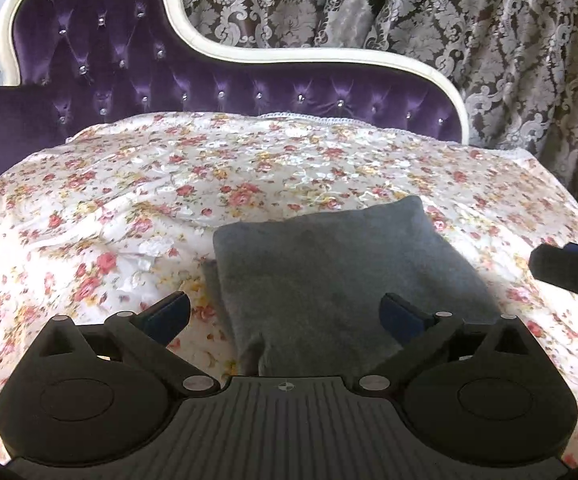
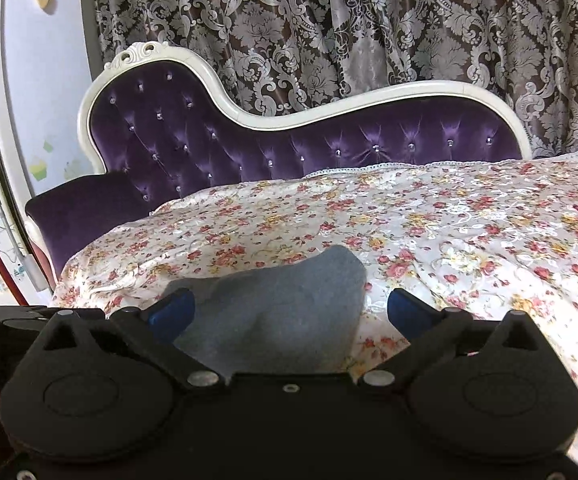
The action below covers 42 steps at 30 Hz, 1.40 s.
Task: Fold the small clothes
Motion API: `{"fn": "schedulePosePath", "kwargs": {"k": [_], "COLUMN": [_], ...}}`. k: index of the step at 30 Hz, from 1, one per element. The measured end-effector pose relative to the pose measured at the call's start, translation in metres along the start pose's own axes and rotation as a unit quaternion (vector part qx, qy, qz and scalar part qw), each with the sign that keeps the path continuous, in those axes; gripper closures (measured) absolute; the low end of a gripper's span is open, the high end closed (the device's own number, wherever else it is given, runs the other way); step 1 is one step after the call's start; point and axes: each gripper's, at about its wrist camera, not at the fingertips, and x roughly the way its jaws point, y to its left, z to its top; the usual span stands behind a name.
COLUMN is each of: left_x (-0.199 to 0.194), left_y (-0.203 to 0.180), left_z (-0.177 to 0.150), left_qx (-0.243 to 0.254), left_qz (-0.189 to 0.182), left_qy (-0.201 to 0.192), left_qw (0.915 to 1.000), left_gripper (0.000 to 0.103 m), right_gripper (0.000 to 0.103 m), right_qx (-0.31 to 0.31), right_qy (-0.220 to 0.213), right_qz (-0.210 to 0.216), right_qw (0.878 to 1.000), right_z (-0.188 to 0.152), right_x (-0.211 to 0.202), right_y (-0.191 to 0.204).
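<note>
Folded grey cloth (image 1: 341, 276) lies on the floral bedspread (image 1: 129, 200); purple headboard (image 1: 129, 60) far behind. Both grippers, left (image 1: 285, 316) and right (image 2: 291, 312), apparently empty, jaws wide apart.

Home, prob. a bedroom or sitting rm. Purple tufted chaise back (image 2: 289, 148) w/ cream carved frame is curving across at 12 o'clock; floral bedspread (image 1: 249, 184) is covering the seat; heavy damask curtains (image 2: 369, 32) are hanging behind, 12 to 2 o'clock.
</note>
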Motion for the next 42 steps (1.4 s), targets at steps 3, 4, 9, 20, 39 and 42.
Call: {"fn": "schedulePosePath", "kwargs": {"k": [3,4,9,20,39,42], "left_x": [-0.009,-0.013,-0.031,-0.068,-0.098,-0.099], "left_y": [-0.003,-0.003,-0.011,-0.032,-0.039,-0.039], "left_z": [-0.004,-0.006,-0.015,-0.028,-0.038,-0.04], "left_qx": [0.001,-0.002,-0.003,0.021,0.023,0.022], "left_qz": [-0.007,-0.018,-0.025,0.032,0.039,0.038], "left_qy": [0.007,0.009,0.019,0.027,0.025,0.027], "left_qw": [0.9999,0.9998,0.9995,0.9989,0.9987,0.9987], "left_gripper": [0.0,0.0,0.0,0.001,0.001,0.001], "right_gripper": [0.0,0.0,0.0,0.0,0.001,0.001], "right_qx": [-0.009,-0.012,0.005,0.012,-0.015,-0.008], "right_qy": [0.016,0.019,0.029,0.042,0.072,0.077], "right_qz": [-0.025,-0.036,-0.052,-0.047,-0.1,-0.087], "right_qw": [1.0,0.999,0.998,0.998,0.992,0.993], "right_z": [-0.004,-0.005,-0.014,-0.024,-0.038,-0.039], "right_x": [-0.005,-0.006,-0.02,-0.058,-0.086,-0.086], "right_y": [0.007,0.01,0.013,0.028,0.059,0.059]}}
